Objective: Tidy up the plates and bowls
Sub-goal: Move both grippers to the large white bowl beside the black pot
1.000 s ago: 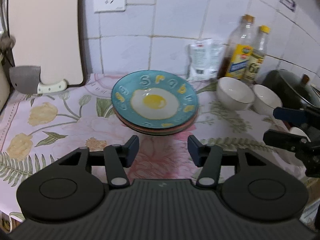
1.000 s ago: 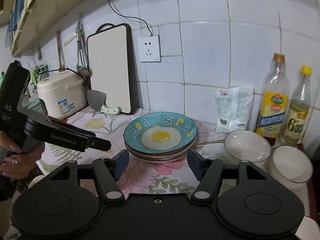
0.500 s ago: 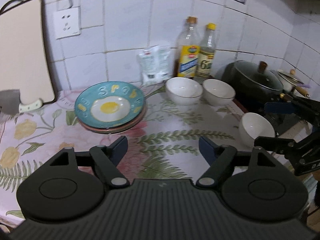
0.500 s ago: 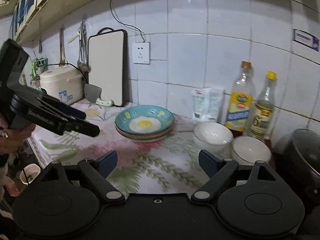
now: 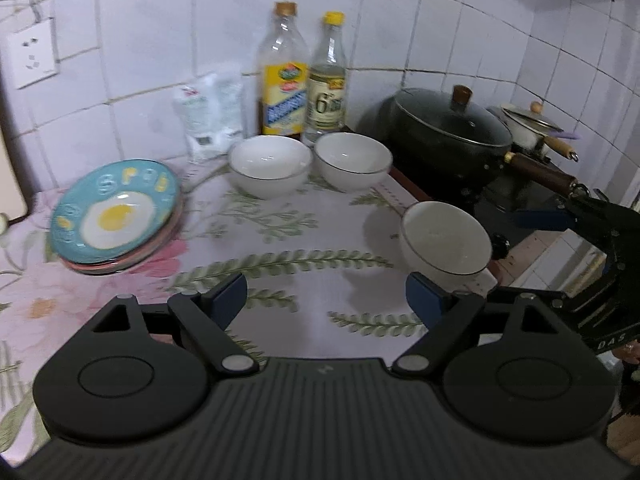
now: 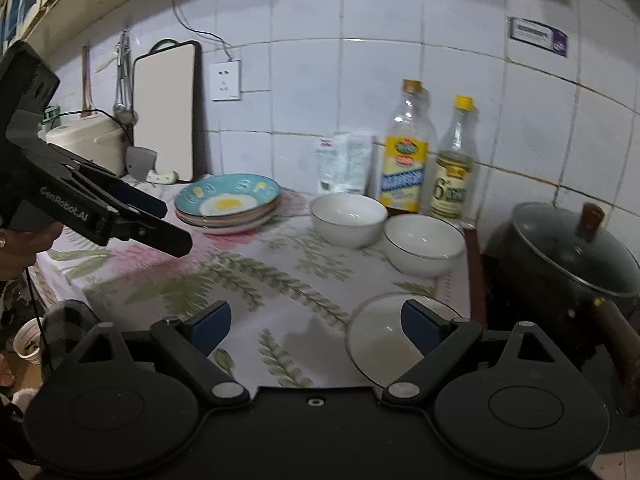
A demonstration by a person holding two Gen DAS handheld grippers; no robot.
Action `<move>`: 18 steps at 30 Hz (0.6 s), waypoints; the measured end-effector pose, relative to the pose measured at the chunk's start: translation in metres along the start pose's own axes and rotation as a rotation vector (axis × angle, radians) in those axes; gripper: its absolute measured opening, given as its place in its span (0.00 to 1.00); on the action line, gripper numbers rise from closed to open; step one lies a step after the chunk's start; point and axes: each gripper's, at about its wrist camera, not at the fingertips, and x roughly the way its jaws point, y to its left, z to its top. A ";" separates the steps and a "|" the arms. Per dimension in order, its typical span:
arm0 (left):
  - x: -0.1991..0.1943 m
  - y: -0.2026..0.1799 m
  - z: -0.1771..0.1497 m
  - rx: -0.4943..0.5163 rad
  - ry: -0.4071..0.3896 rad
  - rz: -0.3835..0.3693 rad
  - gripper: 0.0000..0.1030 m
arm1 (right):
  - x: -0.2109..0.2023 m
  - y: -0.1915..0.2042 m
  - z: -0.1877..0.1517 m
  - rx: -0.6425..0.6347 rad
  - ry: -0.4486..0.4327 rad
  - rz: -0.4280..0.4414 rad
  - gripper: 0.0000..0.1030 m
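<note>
A stack of plates [image 5: 116,216], topped by a teal fried-egg plate, sits at the left of the floral counter [image 5: 304,240]. Two white bowls [image 5: 270,164] [image 5: 352,160] stand side by side near the wall. A third white bowl [image 5: 444,240] stands alone near the counter's right edge. My left gripper [image 5: 325,294] hovers over the cloth, its jaws opening with nothing between them. My right gripper [image 6: 316,320] is opening too and holds nothing. Its right finger overlaps the lone bowl [image 6: 380,336] in its own view. The plates [image 6: 228,204] lie beyond the left gripper [image 6: 172,226].
Two bottles [image 5: 284,80] [image 5: 328,84] and a white bag [image 5: 212,116] line the tiled wall. A lidded black wok [image 5: 448,128] and a small pot [image 5: 528,128] sit on the stove at right. A cutting board [image 6: 166,112], a cleaver [image 6: 140,162] and a rice cooker [image 6: 88,140] stand at far left.
Both grippers have drawn back from the plate stack and swung right, so the bowls and the wok have come into view. Both pairs of jaws have spread wider.
</note>
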 end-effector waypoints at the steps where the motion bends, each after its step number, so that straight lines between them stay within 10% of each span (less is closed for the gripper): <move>1: 0.005 -0.004 0.001 0.002 0.000 -0.006 0.84 | 0.000 -0.004 -0.003 0.002 0.001 -0.002 0.92; 7: 0.033 -0.023 0.003 -0.006 -0.082 -0.003 0.84 | 0.004 -0.024 -0.030 0.014 -0.039 -0.059 0.93; 18: 0.112 -0.053 0.004 -0.035 0.030 -0.112 0.80 | 0.047 -0.059 -0.067 0.060 0.038 -0.058 0.94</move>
